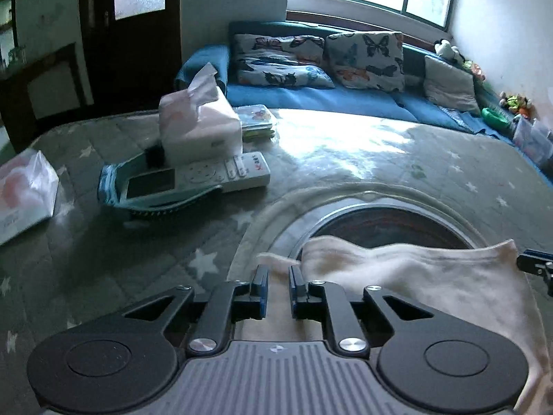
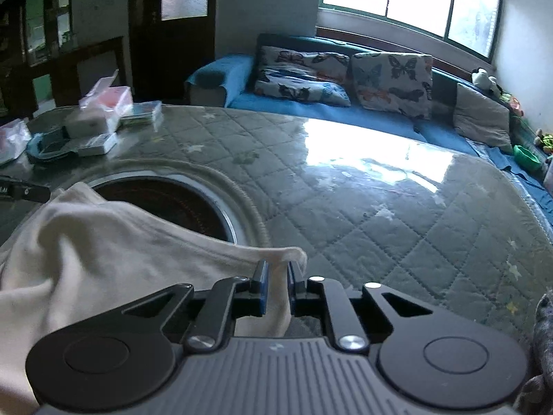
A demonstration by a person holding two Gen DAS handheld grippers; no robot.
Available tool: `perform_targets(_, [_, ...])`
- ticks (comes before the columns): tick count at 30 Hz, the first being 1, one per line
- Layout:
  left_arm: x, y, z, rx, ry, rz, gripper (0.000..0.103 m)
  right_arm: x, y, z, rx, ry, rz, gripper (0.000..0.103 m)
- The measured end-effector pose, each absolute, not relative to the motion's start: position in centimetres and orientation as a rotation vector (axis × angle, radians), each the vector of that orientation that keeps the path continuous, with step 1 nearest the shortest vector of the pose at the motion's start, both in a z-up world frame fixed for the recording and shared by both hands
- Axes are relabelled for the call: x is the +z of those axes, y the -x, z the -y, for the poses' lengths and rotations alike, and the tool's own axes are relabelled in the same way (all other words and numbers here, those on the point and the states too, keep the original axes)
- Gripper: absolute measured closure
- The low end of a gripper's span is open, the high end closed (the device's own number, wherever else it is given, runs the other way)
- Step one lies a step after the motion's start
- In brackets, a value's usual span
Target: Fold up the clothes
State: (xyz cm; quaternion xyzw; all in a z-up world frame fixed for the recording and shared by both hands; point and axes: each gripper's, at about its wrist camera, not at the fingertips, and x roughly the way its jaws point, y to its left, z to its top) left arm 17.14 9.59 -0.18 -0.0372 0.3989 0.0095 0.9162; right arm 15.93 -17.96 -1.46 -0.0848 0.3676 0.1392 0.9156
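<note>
A cream-white garment (image 1: 432, 280) hangs stretched between my two grippers above the table. My left gripper (image 1: 278, 271) is shut on the garment's left corner, with cloth between its blue pads. My right gripper (image 2: 275, 268) is shut on the garment's right corner (image 2: 287, 254); the rest of the garment (image 2: 103, 242) sags to the left. The right gripper's tip shows at the right edge of the left wrist view (image 1: 535, 263). The left gripper's tip shows at the left edge of the right wrist view (image 2: 20, 190).
The table has a grey quilted star cover (image 2: 380, 214) under clear plastic, with a round dark opening (image 1: 387, 224) in it. A tissue pack (image 1: 198, 121), a remote (image 1: 207, 176) in a teal tray and another pack (image 1: 24, 193) lie at the far left. A blue sofa (image 1: 345, 97) stands behind.
</note>
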Motion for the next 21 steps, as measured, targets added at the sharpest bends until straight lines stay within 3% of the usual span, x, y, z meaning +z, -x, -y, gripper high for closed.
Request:
perform_targets(1, [-0.4, -16.8, -9.5, 0.020, 0.061, -0.826, 0.066, -1.5, -15.8, 18.0, 0.295, 0.171, -0.759, 0.087])
perform_targets(2, [-0.6, -16.5, -9.4, 0.021, 0.045, -0.832, 0.063, -1.5, -15.6, 18.1, 0.304, 0.165, -0.764, 0.086])
perform_targets(7, [-1.9, -15.9, -9.2, 0.039, 0.002, -0.841, 0.065, -2.2, -15.7, 17.6, 0.327, 0.157, -0.788, 0.086])
perform_targets(8, [-1.9, -15.8, -9.2, 0.038, -0.009, -0.835, 0.068, -2.4, -15.7, 17.5, 0.327, 0.160, -0.791, 0.086])
perform_targets(9, [-2.0, -15.7, -9.0, 0.026, -0.026, -0.835, 0.086, -2.6, -15.8, 17.4, 0.323, 0.164, -0.793, 0.086])
perform_targets(10, [-2.0, -15.7, -9.0, 0.005, -0.030, -0.839, 0.096, -2.7, -15.8, 17.2, 0.320, 0.169, -0.796, 0.085])
perform_targets(21, [-0.1, -10.5, -12.6, 0.358, -0.111, -0.757, 0.101, -2.8, -15.4, 16.3, 0.299, 0.240, -0.777, 0.070])
